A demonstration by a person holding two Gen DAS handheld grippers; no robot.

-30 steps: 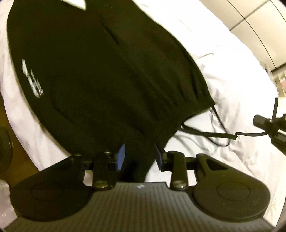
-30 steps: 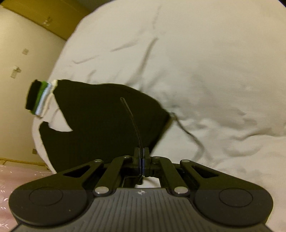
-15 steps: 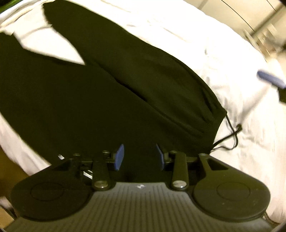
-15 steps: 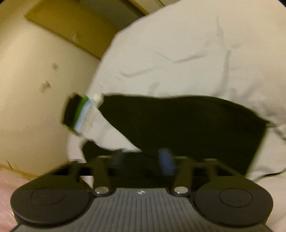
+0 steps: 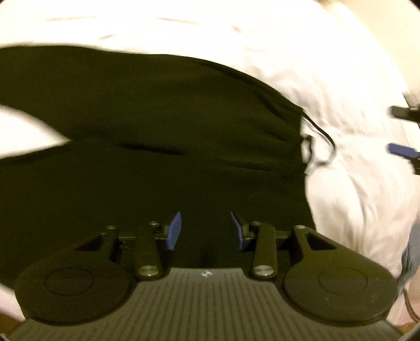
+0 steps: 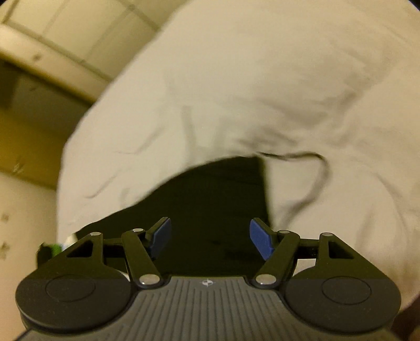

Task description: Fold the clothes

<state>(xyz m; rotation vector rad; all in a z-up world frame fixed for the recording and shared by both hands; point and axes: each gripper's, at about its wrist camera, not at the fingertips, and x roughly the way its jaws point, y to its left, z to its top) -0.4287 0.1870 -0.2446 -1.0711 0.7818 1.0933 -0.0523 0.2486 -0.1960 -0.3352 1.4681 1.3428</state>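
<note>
A pair of black trousers [image 5: 157, 126] lies flat on the white bed cover [image 5: 341, 78], waistband to the right with a thin black drawstring [image 5: 326, 141] trailing off it. My left gripper [image 5: 205, 228] hovers open over the dark cloth, nothing between its blue pads. In the right wrist view the same trousers [image 6: 218, 199] fill the lower middle and the drawstring [image 6: 309, 181] loops over the cover. My right gripper [image 6: 210, 237] stands open above the waistband end, holding nothing. Its blue fingertips [image 5: 400, 150] also show at the right edge of the left wrist view.
The white bed cover [image 6: 249, 91] is rumpled with soft folds. Beyond it stand a cream wall [image 6: 86, 23] and a brown panel [image 6: 29, 131]. A small green and white item [image 6: 56, 248] peeks out at the bed's left edge.
My right gripper let go of the drawstring, opened and swung over the waistband. Both views have turned; the left gripper stays open and now sits lower over the cloth.
</note>
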